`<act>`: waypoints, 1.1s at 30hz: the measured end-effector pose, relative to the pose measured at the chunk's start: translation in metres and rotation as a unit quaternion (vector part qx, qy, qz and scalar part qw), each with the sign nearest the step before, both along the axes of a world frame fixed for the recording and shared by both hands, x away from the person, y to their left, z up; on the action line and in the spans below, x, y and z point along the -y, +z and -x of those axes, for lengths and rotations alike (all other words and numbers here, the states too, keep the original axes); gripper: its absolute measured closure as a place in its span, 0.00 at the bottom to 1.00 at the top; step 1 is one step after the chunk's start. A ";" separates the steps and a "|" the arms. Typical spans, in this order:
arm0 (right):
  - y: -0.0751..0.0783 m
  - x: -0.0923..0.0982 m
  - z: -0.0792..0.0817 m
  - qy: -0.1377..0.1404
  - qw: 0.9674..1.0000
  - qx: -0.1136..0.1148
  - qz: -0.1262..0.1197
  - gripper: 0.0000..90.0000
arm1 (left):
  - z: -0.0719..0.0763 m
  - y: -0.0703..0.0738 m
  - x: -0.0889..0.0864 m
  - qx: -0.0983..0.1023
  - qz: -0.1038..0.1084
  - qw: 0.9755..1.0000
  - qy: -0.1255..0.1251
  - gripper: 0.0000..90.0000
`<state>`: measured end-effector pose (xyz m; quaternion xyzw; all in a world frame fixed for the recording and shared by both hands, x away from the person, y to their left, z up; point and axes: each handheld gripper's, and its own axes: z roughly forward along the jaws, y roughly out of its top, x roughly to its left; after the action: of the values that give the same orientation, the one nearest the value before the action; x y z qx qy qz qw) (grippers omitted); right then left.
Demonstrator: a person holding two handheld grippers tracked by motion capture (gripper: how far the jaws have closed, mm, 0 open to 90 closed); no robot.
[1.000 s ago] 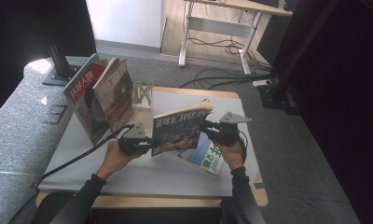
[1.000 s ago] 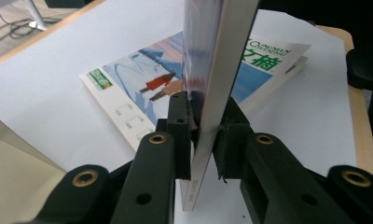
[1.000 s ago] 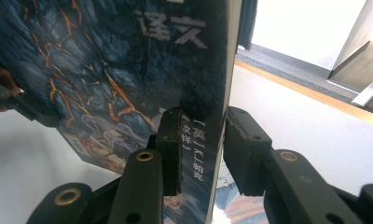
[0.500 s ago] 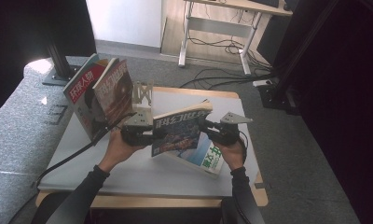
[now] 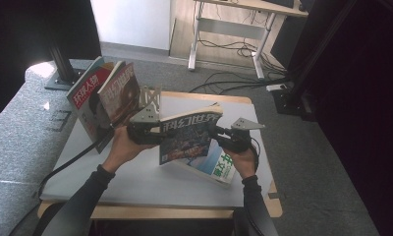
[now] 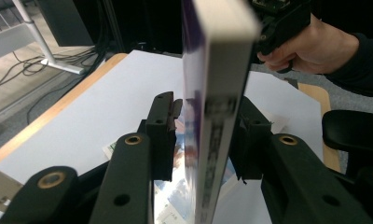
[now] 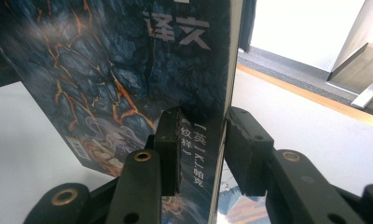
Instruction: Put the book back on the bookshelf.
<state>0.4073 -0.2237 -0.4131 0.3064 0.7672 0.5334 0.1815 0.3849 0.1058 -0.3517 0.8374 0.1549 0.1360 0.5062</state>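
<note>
right gripper (image 5: 223, 139) pinches the upright magazine (image 5: 189, 132); left gripper (image 5: 153, 133), jaws just been opening, straddles it loosely above the white table (image 5: 135, 172).

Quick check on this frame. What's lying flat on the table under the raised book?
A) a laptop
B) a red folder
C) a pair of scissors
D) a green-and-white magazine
D: in the high view a green-and-white magazine lies flat on the table, partly covered by the raised book that stands between the left gripper and the right gripper.
</note>
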 end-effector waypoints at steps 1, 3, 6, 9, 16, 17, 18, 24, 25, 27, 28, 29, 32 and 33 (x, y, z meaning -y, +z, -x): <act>0.000 0.000 0.000 0.000 1.000 0.000 0.000 0.72 | -0.001 0.002 0.001 -0.002 0.000 1.000 -0.001 0.72; 0.000 0.000 0.000 0.000 1.000 0.000 0.000 0.72 | -0.001 0.006 0.003 -0.005 -0.005 1.000 0.002 0.72; 0.000 0.000 0.000 -0.001 1.000 0.000 0.000 0.72 | -0.002 0.011 0.006 -0.008 -0.005 1.000 0.004 0.72; 0.000 0.000 -0.001 -0.001 1.000 0.000 -0.001 0.72 | -0.003 0.015 0.008 -0.008 -0.006 1.000 0.014 0.79; -0.003 0.001 -0.001 -0.006 1.000 0.000 0.009 0.69 | -0.004 0.018 0.010 -0.006 -0.016 1.000 0.022 0.91; -0.005 0.003 0.000 -0.010 1.000 -0.003 0.008 0.67 | -0.005 0.018 0.010 -0.007 -0.016 1.000 0.023 0.91; -0.006 0.004 0.000 -0.014 1.000 -0.005 0.007 0.65 | -0.005 0.018 0.010 -0.007 -0.017 1.000 0.022 0.91; -0.018 0.015 0.001 -0.037 0.999 -0.024 0.016 0.51 | -0.007 0.020 0.009 -0.012 -0.025 0.999 0.020 0.91; -0.021 0.017 0.001 -0.041 0.999 -0.029 0.021 0.49 | -0.007 0.020 0.009 -0.014 -0.026 0.999 0.020 0.91; -0.027 0.020 0.000 -0.051 0.997 -0.037 0.032 0.44 | -0.008 0.021 0.008 -0.016 -0.031 0.999 0.018 0.91; -0.031 0.023 0.000 -0.056 0.997 -0.043 0.038 0.40 | -0.009 0.022 0.008 -0.018 -0.033 0.999 0.017 0.91; -0.035 0.024 -0.001 -0.061 0.996 -0.047 0.043 0.39 | -0.009 0.022 0.008 -0.019 -0.035 0.999 0.017 0.91; -0.048 0.029 -0.001 -0.080 0.993 -0.060 0.070 0.28 | -0.011 0.024 0.009 -0.022 -0.043 0.999 0.017 0.91; -0.052 0.031 -0.002 -0.085 0.991 -0.066 0.076 0.27 | -0.012 0.024 0.009 -0.022 -0.046 0.999 0.018 0.91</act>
<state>0.4089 -0.2548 -0.4654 0.3902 0.7868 0.4353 0.1979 0.3966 0.0970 -0.3273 0.8596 0.1743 0.1337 0.4614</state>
